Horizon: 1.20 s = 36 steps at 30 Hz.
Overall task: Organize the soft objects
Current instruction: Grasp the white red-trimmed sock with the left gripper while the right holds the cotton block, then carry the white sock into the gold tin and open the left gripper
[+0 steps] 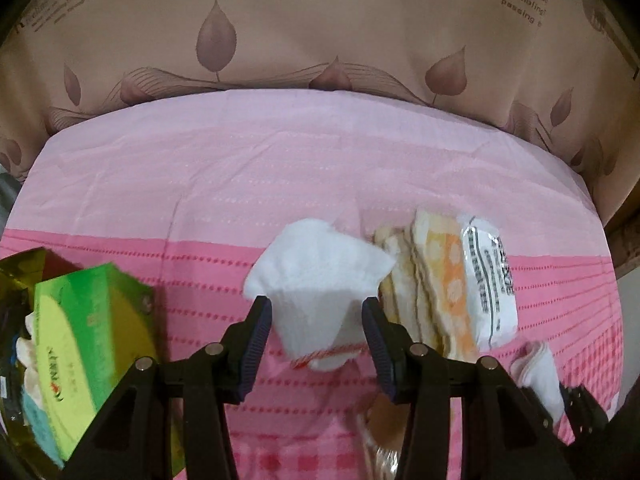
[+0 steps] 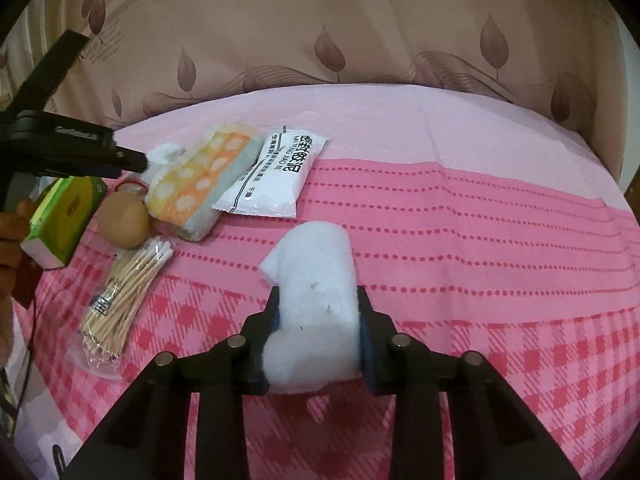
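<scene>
White, limp cloth (image 1: 320, 280) sits between the fingers of your left gripper (image 1: 316, 320). The jaws stand apart and do not pinch it, and a red-and-white cord (image 1: 328, 354) shows at its lower edge. Outside the left finger lies a green box (image 1: 84, 344); outside the right finger lie a yellow-and-orange dotted towel (image 1: 436, 280) and a white sachet (image 1: 488, 276), on the pink bedspread (image 1: 280, 168).

Your right gripper (image 2: 318, 320) is clamped on a white foam pad (image 2: 316, 304), which bulges between the jaws. Expect it to be light, squashy and springy, so hold it across the middle with gentle pressure. Left of that gripper's fingers lie cotton swabs (image 2: 124, 288) and a brown egg-shaped object (image 2: 124, 218).

Take the cloth at a bunched fold, not a loose corner; it will likely sag.
</scene>
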Motion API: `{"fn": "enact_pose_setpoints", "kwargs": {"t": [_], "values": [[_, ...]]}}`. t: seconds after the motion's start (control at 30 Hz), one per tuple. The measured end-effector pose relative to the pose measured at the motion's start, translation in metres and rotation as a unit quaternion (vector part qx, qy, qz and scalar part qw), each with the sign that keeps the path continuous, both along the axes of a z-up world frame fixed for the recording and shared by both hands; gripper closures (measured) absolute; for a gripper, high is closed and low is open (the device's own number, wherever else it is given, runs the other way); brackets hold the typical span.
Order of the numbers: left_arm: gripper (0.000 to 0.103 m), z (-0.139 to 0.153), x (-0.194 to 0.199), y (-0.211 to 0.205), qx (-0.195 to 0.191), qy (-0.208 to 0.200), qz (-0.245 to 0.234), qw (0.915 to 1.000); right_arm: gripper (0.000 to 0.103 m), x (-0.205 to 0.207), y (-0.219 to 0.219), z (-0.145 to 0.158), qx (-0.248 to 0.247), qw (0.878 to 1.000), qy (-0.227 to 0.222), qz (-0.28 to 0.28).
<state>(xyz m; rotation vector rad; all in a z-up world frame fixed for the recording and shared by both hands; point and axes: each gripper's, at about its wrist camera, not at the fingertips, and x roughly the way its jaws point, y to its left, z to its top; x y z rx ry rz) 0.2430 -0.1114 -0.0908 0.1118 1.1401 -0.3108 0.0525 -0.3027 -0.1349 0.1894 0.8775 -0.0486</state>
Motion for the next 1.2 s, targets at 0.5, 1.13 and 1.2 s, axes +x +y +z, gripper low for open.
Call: {"fn": "enact_pose_setpoints", "kwargs": {"t": [0.5,1.13,1.2], "values": [[0.074,-0.026,0.007,0.001,-0.027,-0.004,0.003,0.9996,0.071,0.003,0.004,-0.001,-0.015,1.0,0.004,0.001],[0.08,0.038,-0.045,0.04,-0.022,-0.041,-0.002,0.9989,0.07,0.004,0.004,-0.001,-0.019,1.0,0.005,0.002],[0.08,0.049,-0.052,0.049,-0.016,-0.051,-0.002,0.9986,0.07,0.004,0.005,-0.001,-0.02,1.0,0.005,0.001]]}}
